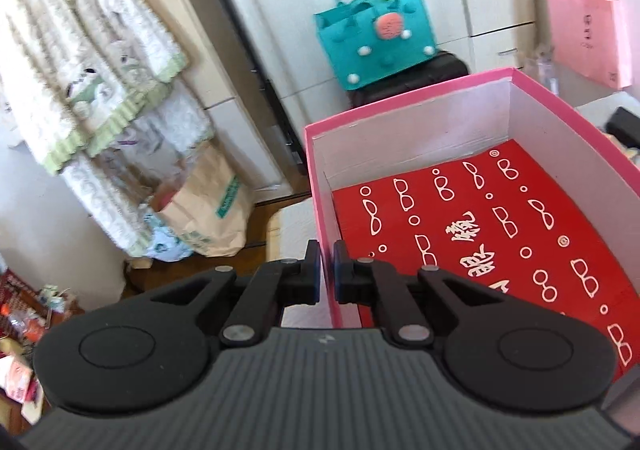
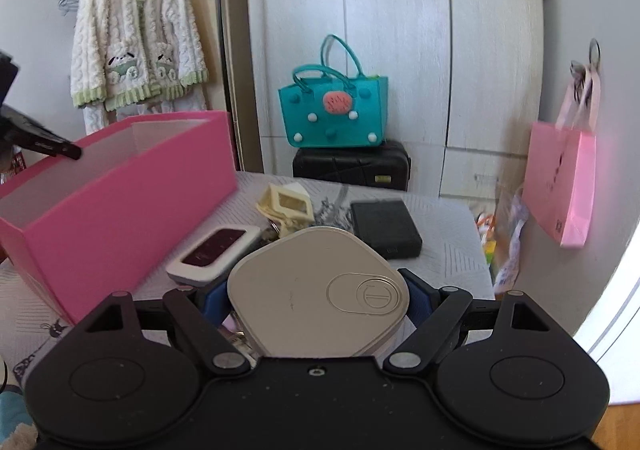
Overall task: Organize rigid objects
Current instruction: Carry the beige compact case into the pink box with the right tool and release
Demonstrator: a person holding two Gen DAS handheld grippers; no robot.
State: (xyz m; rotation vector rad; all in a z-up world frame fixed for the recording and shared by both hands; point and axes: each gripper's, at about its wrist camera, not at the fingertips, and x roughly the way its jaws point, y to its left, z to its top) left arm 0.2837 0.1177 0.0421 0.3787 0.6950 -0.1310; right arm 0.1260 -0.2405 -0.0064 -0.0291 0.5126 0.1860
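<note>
A pink box (image 1: 400,106) stands open with a red sheet printed with white glasses (image 1: 500,226) on its floor. My left gripper (image 1: 327,274) is shut on the box's near left wall, one finger inside and one outside. In the right wrist view the same pink box (image 2: 120,210) stands at the left on the table. My right gripper (image 2: 316,302) is shut on a beige rounded tin (image 2: 316,290) and holds it above the table, to the right of the box. Part of the left gripper shows at the box's far left rim.
On the table (image 2: 452,218) behind the tin lie a white device with a dark screen (image 2: 214,250), a cream plastic frame (image 2: 286,204) and a black case (image 2: 386,228). A teal bag (image 2: 334,110) sits on a black suitcase (image 2: 352,164). A pink bag (image 2: 560,178) hangs at the right.
</note>
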